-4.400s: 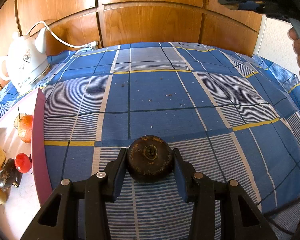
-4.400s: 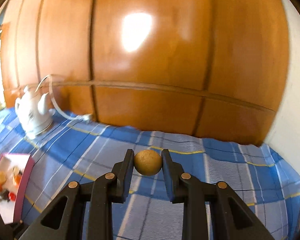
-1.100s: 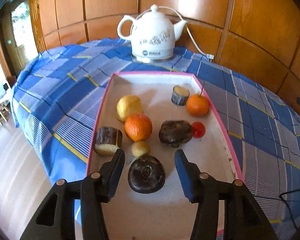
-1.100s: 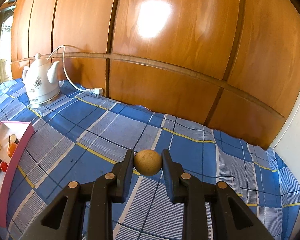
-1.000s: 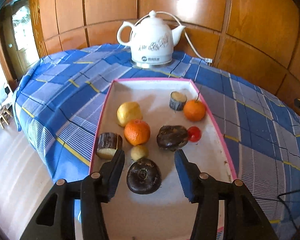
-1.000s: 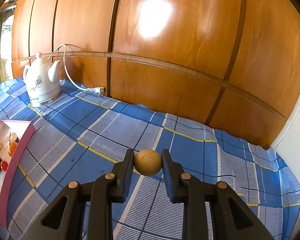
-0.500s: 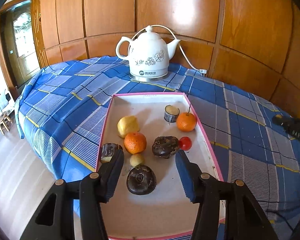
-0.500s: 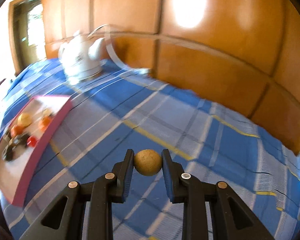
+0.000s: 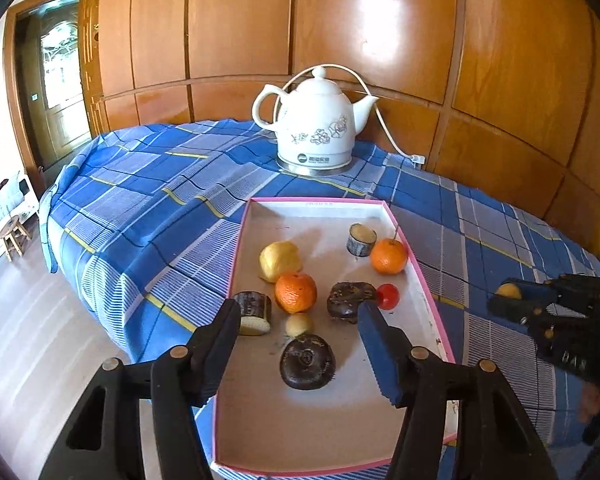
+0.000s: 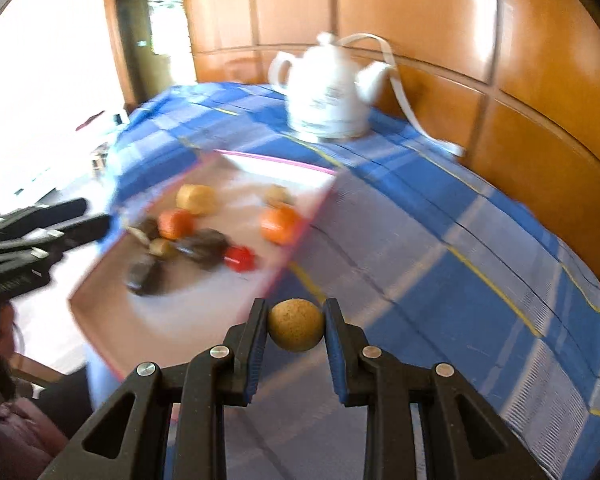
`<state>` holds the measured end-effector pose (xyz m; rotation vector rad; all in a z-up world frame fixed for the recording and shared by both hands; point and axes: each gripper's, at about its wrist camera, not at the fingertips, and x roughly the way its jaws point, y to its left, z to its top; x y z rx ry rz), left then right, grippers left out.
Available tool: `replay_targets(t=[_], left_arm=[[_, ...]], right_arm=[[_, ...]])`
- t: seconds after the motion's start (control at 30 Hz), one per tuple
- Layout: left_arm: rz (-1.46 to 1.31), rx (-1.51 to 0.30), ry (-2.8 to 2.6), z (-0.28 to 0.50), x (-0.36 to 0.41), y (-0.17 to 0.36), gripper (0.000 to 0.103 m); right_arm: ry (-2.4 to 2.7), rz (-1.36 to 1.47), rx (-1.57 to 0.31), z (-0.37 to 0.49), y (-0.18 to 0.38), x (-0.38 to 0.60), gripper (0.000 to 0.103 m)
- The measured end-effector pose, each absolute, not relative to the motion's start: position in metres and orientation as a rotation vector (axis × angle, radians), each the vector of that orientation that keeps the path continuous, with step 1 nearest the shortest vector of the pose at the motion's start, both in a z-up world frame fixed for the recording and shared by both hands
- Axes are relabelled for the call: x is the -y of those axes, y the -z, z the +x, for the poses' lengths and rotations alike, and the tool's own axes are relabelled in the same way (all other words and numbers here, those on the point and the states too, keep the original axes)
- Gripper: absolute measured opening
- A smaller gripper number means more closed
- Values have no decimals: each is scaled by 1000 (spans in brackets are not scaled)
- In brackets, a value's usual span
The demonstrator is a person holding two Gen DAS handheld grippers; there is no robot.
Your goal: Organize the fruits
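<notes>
A pink-rimmed tray (image 9: 428,292) on the blue checked tablecloth holds two oranges (image 9: 296,292), a yellow fruit (image 9: 279,261), a small red fruit (image 9: 388,296) and several dark pieces. A dark round fruit (image 9: 308,361) lies loose on the tray floor, below my left gripper (image 9: 298,316). That gripper's jaws are opening and touch nothing. My right gripper (image 10: 296,320) is shut on a tan round fruit (image 10: 296,330) and hovers over the cloth just right of the blurred tray (image 10: 172,320). In the left wrist view the right gripper (image 9: 508,300) shows at the right edge.
A white kettle (image 9: 320,128) with a cord stands behind the tray against the wooden wall. The table's edge drops to the floor on the left, where a small stool (image 9: 14,236) stands. My left gripper (image 10: 80,220) reaches in from the left of the right wrist view.
The left gripper has drawn up and back from the dark round fruit, which stays on the tray, and its jaws have widened. The right gripper has swung towards the tray with the tan fruit.
</notes>
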<state>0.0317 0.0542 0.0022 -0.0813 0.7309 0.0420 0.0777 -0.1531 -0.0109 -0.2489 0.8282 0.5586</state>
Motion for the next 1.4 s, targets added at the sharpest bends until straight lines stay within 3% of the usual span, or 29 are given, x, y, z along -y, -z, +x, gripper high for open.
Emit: replay_targets(t=[0.6, 0.83, 1.13, 1.4], left_arm=[[-152, -720, -123, 24, -93, 1, 77], [-159, -714, -126, 24, -98, 3, 84], [-153, -697, -126, 21, -93, 0, 90], [-138, -664, -141, 15, -86, -7, 102]], right_arm=[[-632, -287, -963, 90, 49, 59, 29], [-564, -291, -989, 97, 65, 60, 39], [-528, -252, -920, 84, 48, 66, 40], [-428, -181, -818, 64, 24, 83, 41]])
